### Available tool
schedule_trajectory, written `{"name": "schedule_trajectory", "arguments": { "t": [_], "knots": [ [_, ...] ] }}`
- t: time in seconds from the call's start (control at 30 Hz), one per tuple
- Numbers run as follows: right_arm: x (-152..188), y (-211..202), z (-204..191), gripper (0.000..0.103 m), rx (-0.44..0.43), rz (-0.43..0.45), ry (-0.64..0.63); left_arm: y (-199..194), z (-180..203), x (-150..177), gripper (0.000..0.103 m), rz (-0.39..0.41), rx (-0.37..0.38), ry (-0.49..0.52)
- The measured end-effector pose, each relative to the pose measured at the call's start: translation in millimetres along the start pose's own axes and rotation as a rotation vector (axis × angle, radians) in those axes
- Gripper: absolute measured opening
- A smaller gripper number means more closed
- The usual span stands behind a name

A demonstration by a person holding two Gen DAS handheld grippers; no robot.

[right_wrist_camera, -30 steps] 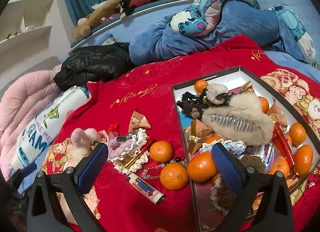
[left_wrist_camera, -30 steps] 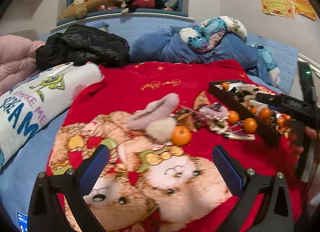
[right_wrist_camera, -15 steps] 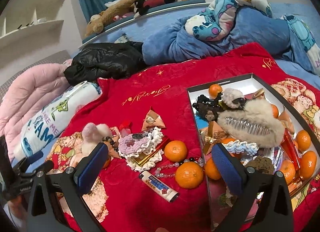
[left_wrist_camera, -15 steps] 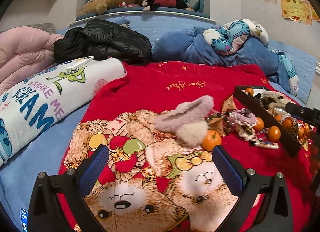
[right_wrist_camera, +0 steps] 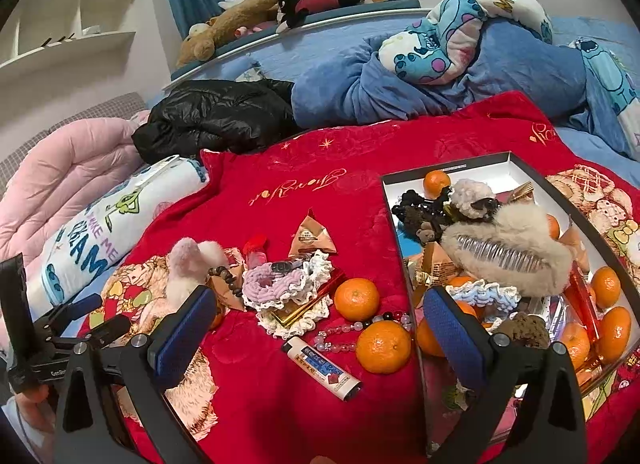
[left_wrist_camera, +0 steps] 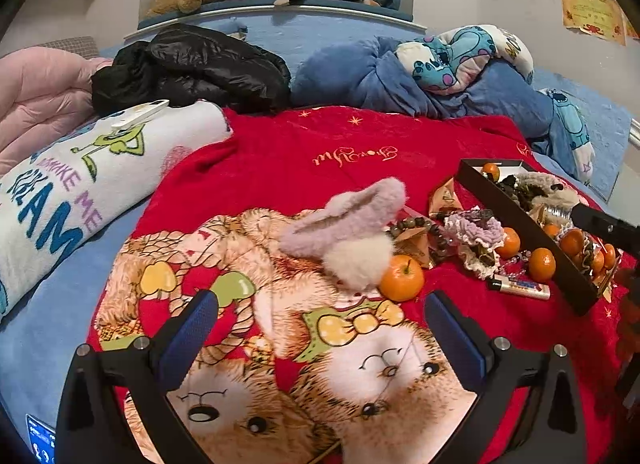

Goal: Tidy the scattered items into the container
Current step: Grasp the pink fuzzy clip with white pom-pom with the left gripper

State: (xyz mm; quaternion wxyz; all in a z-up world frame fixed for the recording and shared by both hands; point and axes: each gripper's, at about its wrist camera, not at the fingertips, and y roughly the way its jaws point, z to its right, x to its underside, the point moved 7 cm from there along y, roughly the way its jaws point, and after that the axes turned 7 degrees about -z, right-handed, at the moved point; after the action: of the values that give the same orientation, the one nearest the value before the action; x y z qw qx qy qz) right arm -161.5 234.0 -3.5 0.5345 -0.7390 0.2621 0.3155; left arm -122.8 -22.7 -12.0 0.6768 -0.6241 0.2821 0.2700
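Currently your left gripper [left_wrist_camera: 320, 328] hangs with jaws wide apart, holding nothing, over the bear print near you. The fluffy pink clip [left_wrist_camera: 348, 220] lies just beyond, its pale end touching a tangerine [left_wrist_camera: 401, 278]. Expect the clip to be light, soft outside, stiff within; take it across the narrow middle. The tangerine is firm, round, likely to roll. Your right gripper [right_wrist_camera: 320, 324] is likewise spread and empty, above the lighter [right_wrist_camera: 322, 368], left of the box [right_wrist_camera: 404, 264].
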Motion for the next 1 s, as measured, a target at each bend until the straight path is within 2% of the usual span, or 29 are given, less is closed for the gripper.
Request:
{"name": "schedule_trajectory", "arguments": {
  "t": [0.2,0.37,0.6,0.7,0.73,0.87,0.9,0.97,1.0],
  "knots": [
    [1.3,4.1,-6.5,0.103,-0.030,-0.007,-0.018,7.9,-5.0,-7.1,0.103,-0.015,0.002,-0.030],
    [-5.7,6.6,-11.5,0.103,-0.026,0.026,-0.041,19.4,-7.2,-19.7,0.103,-0.023,0.003,-0.052],
    [-8.4,15.4,-6.9,0.103,-0.007,0.009,-0.040,45.9,12.5,-50.3,0.103,0.013,-0.007,-0.012],
    [-10.8,13.7,-2.1,0.103,-0.015,0.014,-0.031,59.8,15.4,-58.3,0.103,0.012,-0.047,0.005],
    [-12.4,12.8,-0.6,0.103,-0.018,0.024,-0.029,68.7,15.4,-60.9,0.103,-0.012,-0.069,0.013],
    [-13.4,14.5,0.3,0.103,-0.059,0.033,-0.019,84.6,11.7,-69.7,0.103,-0.007,-0.059,0.021],
    [-13.0,15.6,-0.7,0.103,-0.068,0.031,-0.018,89.3,10.6,-69.7,0.102,-0.008,-0.049,0.026],
    [-11.9,18.7,-4.4,0.099,-0.084,0.032,-0.020,98.9,9.5,-65.6,0.089,-0.030,-0.024,0.040],
    [-11.2,21.8,-7.2,0.097,-0.084,0.026,-0.025,105.5,9.2,-62.5,0.076,-0.052,0.005,0.039]
  ]
}}
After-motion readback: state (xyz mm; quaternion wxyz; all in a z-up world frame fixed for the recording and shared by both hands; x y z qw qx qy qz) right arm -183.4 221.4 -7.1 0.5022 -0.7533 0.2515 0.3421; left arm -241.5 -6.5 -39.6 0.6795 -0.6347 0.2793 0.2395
